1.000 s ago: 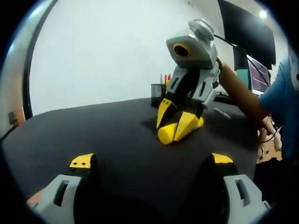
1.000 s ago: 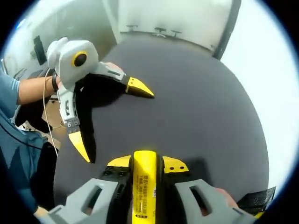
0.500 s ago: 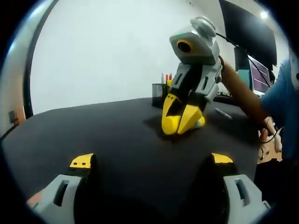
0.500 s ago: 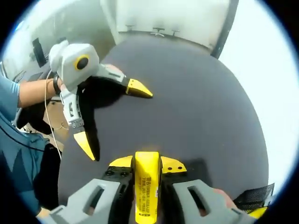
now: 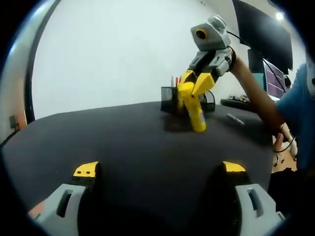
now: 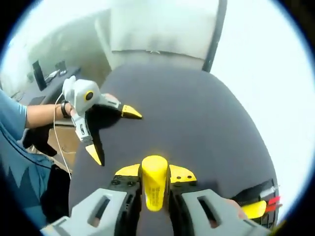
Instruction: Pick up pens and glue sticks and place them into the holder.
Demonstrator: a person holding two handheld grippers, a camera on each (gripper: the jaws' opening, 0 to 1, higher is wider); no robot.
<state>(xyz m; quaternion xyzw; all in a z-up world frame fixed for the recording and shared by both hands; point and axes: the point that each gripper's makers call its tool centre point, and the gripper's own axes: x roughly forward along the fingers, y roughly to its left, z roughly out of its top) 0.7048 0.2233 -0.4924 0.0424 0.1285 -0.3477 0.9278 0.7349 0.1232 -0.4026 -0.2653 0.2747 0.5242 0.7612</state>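
Note:
My right gripper (image 6: 155, 172) is shut on a yellow glue stick (image 6: 154, 189), which stands up between its jaws. In the left gripper view that right gripper (image 5: 193, 87) hangs above the black table with the glue stick (image 5: 196, 110) pointing down, just in front of the black mesh holder (image 5: 170, 98). Several pens stand in the holder, whose rim (image 6: 258, 196) lies at the lower right of the right gripper view. My left gripper (image 5: 160, 168) is open and low over the table. It appears again as the left gripper (image 6: 112, 133), with its jaws spread.
A loose pen (image 5: 235, 119) lies on the black table (image 5: 123, 137) to the right of the holder. A dark monitor (image 5: 261, 29) and a desk stand beyond. A person's arm and blue sleeve (image 5: 295, 98) reach in from the right.
My right gripper has lifted the glue stick off the table, tipped it downward and carried it toward the holder. The left gripper has stayed still and open.

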